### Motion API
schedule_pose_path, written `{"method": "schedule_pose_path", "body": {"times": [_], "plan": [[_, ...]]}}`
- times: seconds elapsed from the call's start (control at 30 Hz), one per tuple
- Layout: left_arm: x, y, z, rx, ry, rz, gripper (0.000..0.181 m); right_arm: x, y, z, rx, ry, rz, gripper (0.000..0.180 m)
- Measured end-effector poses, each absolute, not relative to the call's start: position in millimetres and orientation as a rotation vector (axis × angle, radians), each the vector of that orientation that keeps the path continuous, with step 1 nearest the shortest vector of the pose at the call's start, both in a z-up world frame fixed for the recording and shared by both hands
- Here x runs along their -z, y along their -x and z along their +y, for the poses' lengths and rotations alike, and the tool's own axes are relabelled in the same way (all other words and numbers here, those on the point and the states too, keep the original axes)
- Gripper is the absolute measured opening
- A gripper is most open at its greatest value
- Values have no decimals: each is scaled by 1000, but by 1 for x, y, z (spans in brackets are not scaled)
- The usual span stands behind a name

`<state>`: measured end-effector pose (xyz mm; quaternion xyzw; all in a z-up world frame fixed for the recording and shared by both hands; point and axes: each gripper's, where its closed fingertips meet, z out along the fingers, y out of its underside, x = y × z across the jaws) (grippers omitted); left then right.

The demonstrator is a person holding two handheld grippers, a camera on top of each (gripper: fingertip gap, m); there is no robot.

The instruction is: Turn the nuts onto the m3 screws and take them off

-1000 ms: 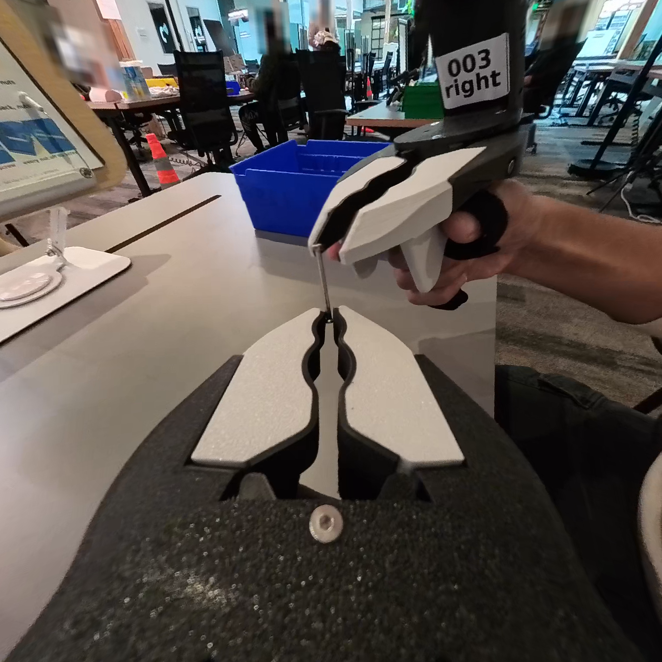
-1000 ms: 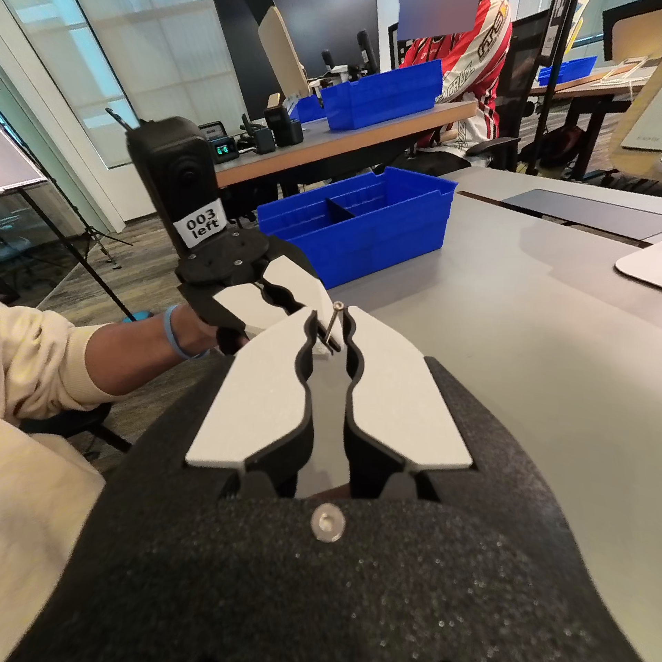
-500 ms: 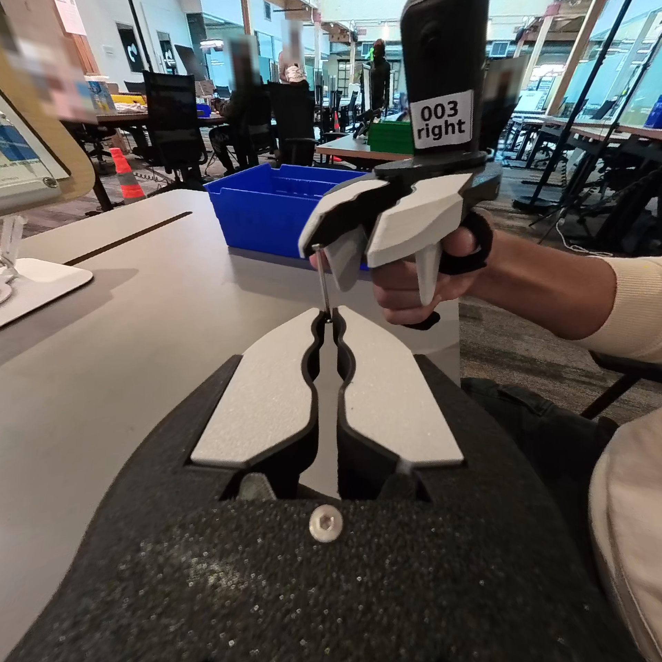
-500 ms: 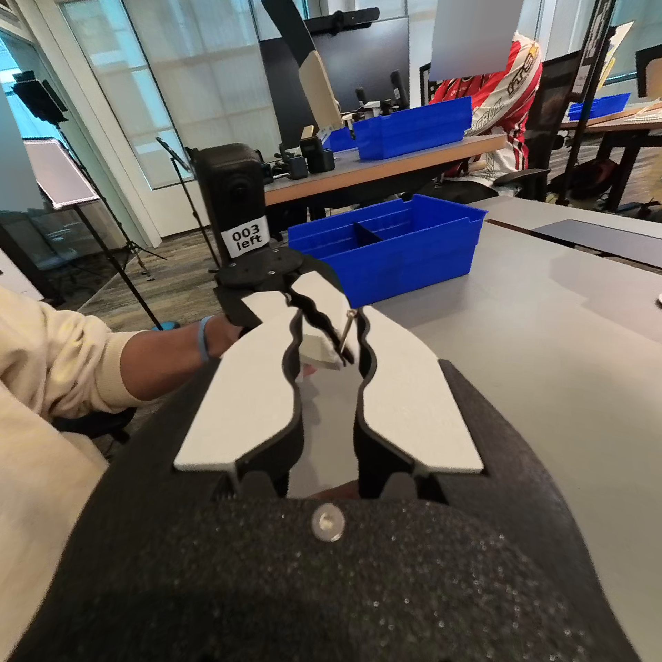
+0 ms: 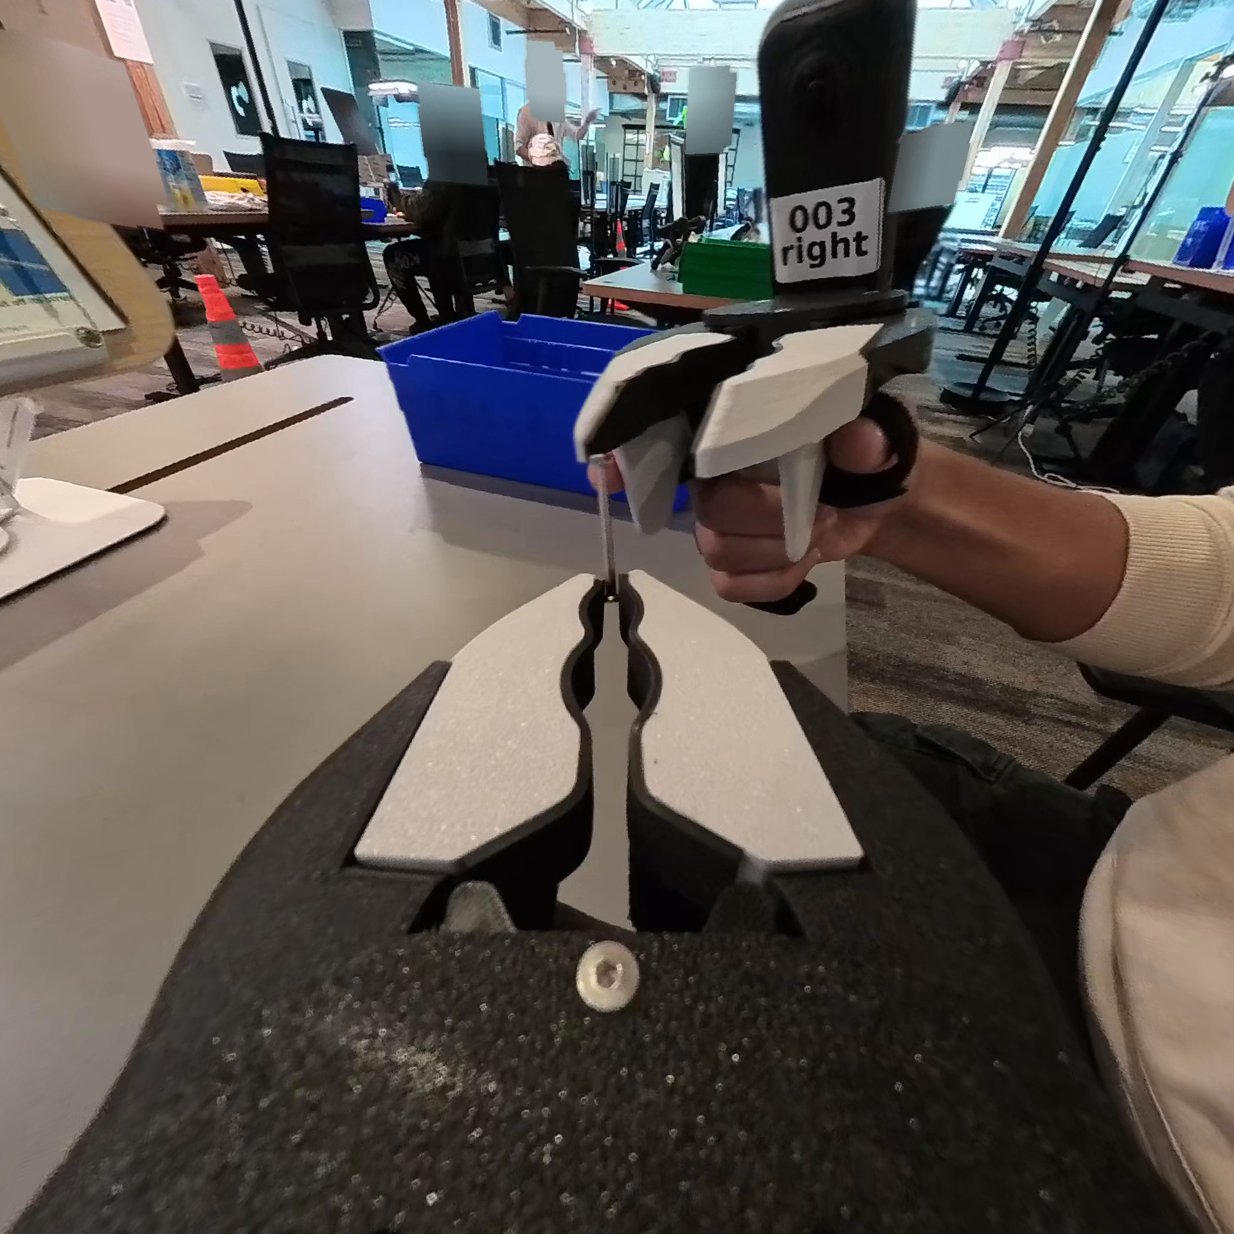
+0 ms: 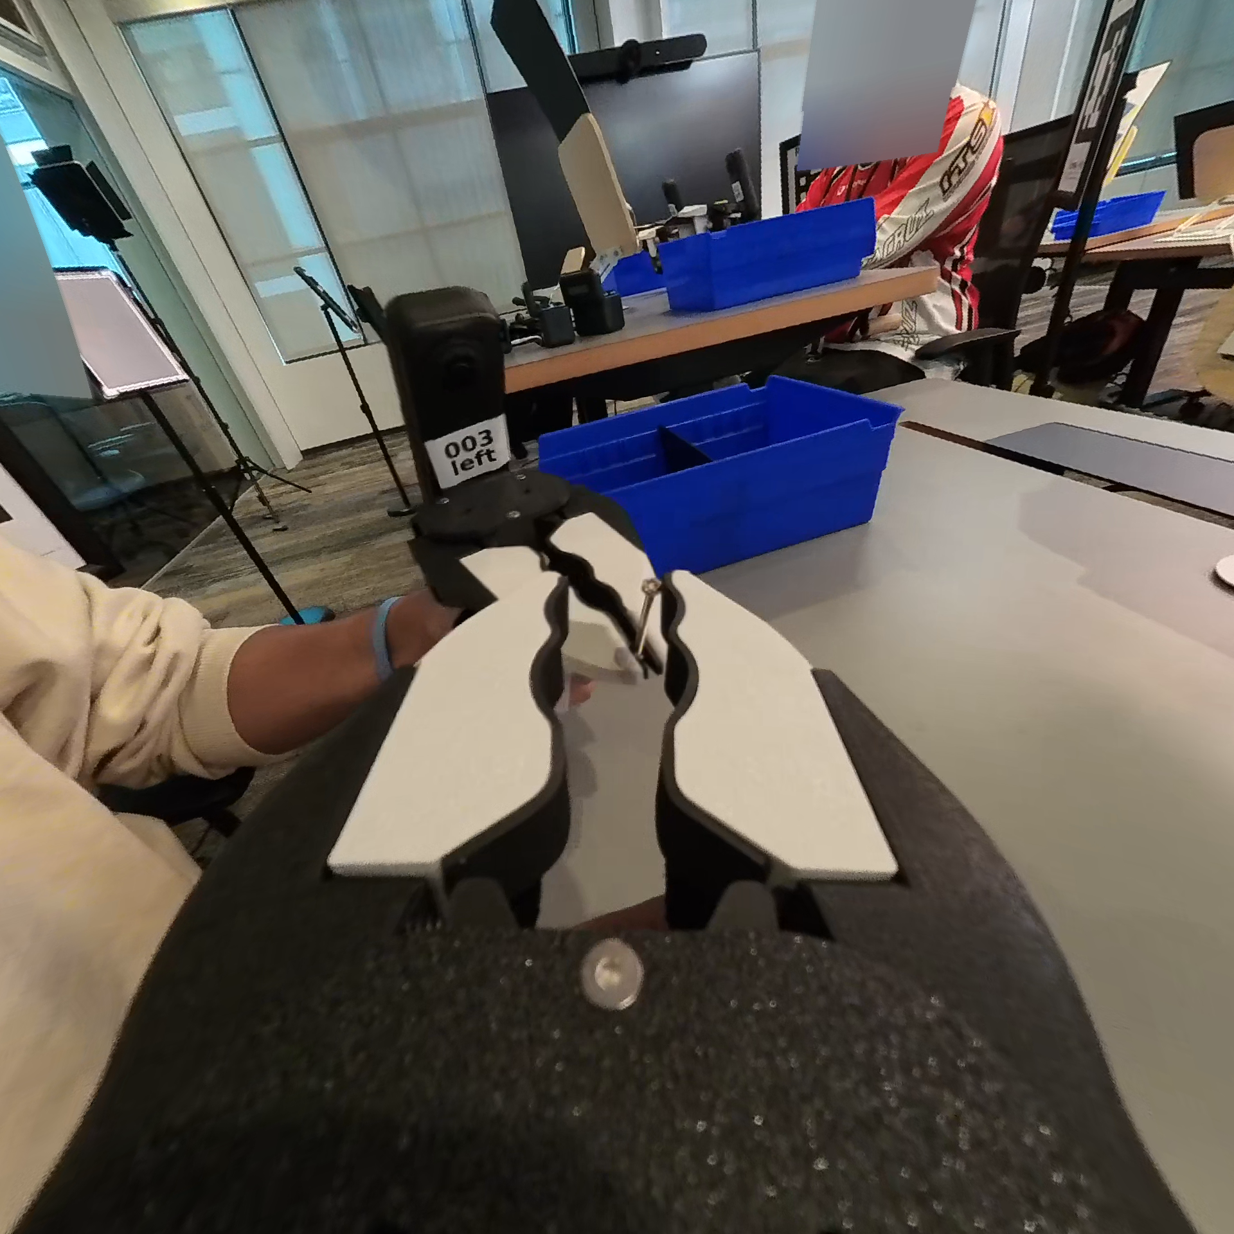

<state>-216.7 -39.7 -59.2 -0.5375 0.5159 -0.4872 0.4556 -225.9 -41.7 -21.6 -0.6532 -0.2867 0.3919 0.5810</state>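
A thin M3 screw point(image 5: 606, 527) stands upright above the grey table point(image 5: 267, 601). My left gripper point(image 5: 609, 586) is shut on its lower end. A small dark piece sits at the pinch; I cannot tell whether it is a nut. My right gripper point(image 5: 644, 454) is open, with its fingertips on either side of the screw's upper end and not clamping it. In the right wrist view the screw point(image 6: 646, 621) rises, slightly tilted, from the left gripper point(image 6: 640, 668) in the gap of my open right gripper point(image 6: 614, 587). A small head or nut tops it.
A blue divided bin point(image 5: 494, 400) stands on the table just behind the grippers and also shows in the right wrist view point(image 6: 734, 494). A white stand base point(image 5: 67, 527) lies at the far left. The table's near edge is by the person's lap.
My right gripper has opened wider and let go of the screw's top, and it has risen more upright. My left gripper still holds the screw's lower end.
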Motion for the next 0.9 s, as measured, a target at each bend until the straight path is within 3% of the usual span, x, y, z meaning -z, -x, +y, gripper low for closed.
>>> {"method": "schedule_pose_path", "body": {"times": [0.43,0.63,0.9], "plan": [[36,226,-63,1576,1216,1244,4,8,229,-45,-1119,1447,-635,13],[36,228,-64,1574,1214,1253,4,8,229,-47,-1184,1432,-635,18],[42,224,-65,1533,1234,1280,4,12,233,-46,-1177,1443,-637,6]]}}
